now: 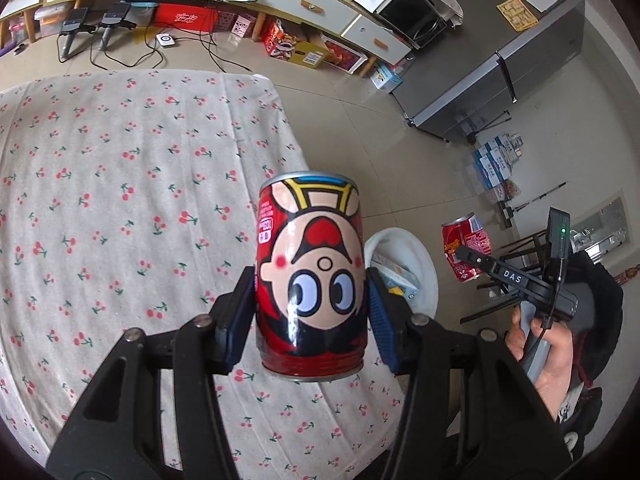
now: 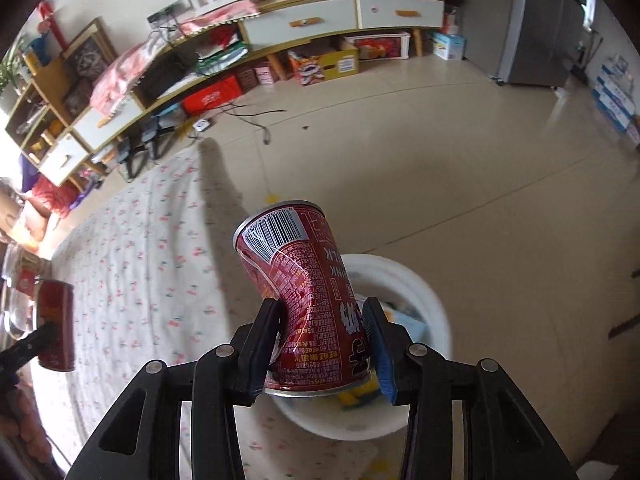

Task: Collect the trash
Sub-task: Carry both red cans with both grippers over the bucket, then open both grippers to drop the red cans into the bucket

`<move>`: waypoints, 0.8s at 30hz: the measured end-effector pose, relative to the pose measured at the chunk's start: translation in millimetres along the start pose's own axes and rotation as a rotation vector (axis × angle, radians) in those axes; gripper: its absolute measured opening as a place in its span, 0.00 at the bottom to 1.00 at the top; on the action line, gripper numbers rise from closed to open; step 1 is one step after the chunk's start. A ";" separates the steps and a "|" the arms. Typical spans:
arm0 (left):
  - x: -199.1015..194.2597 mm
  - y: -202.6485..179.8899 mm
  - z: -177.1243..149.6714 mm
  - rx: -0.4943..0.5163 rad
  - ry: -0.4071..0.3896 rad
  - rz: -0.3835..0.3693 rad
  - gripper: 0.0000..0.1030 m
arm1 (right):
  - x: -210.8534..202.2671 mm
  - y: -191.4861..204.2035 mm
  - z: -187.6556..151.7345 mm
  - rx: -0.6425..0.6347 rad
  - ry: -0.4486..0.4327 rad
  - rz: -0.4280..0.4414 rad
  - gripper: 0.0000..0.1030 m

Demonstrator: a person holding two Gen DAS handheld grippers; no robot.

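While the left gripper (image 1: 312,312) was clamped on a red cartoon-face drink can (image 1: 311,276), that can hung upside down between the blue pads (image 1: 382,320), above the near right part of the cherry-print tablecloth (image 1: 120,200). The can looked undented, its printed face turned toward the camera. Just to its right, off the table's edge, a white trash bin (image 1: 420,256) stood on the tiled floor (image 1: 360,120) with paper scraps inside it.

The right gripper (image 2: 324,332) was closed on a second red can (image 2: 304,300), a milk-drink can with a barcode near its far end. This one was crushed inward at the waist where the fingers pinched it, and it leaned to the left. It was held over the near left rim of the white trash bin (image 2: 436,308), above the bin's opening rather than inside it.

In the left wrist view the right gripper (image 1: 476,264) appeared at the right, gripping the dented can (image 1: 466,246) over the floor beyond the bin, with the person's right hand (image 1: 548,356) around its handle. A grey refrigerator (image 1: 500,60) stood at the far right.
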State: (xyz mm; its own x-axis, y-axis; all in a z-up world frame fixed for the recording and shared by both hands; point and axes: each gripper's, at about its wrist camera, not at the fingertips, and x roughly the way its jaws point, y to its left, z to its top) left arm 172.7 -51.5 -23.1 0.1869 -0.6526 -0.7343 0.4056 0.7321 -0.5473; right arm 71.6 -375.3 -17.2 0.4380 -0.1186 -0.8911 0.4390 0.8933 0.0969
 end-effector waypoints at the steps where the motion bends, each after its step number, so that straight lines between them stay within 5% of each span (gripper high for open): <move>1: 2.6 -3.2 -0.9 0.007 0.005 -0.003 0.53 | 3.2 -7.1 -2.5 0.000 0.017 -0.009 0.43; 9: 17.9 -37.5 -11.2 0.059 0.031 -0.034 0.53 | 18.9 7.4 -23.6 -0.158 0.101 -0.015 0.44; 13: 26.2 -47.1 -16.3 0.081 0.047 -0.039 0.53 | 36.0 12.0 -32.6 -0.232 0.173 -0.078 0.58; 24: 49.9 -87.7 -28.8 0.160 0.085 -0.061 0.53 | -13.9 -40.8 -7.9 0.091 0.009 -0.049 0.58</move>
State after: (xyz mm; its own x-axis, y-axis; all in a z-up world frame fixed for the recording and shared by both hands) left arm 120.7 -142.6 -23.3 0.0841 -0.6711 -0.7366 0.5527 0.6465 -0.5260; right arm 41.4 -406.7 -12.3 0.4075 -0.1569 -0.8996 0.5294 0.8433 0.0927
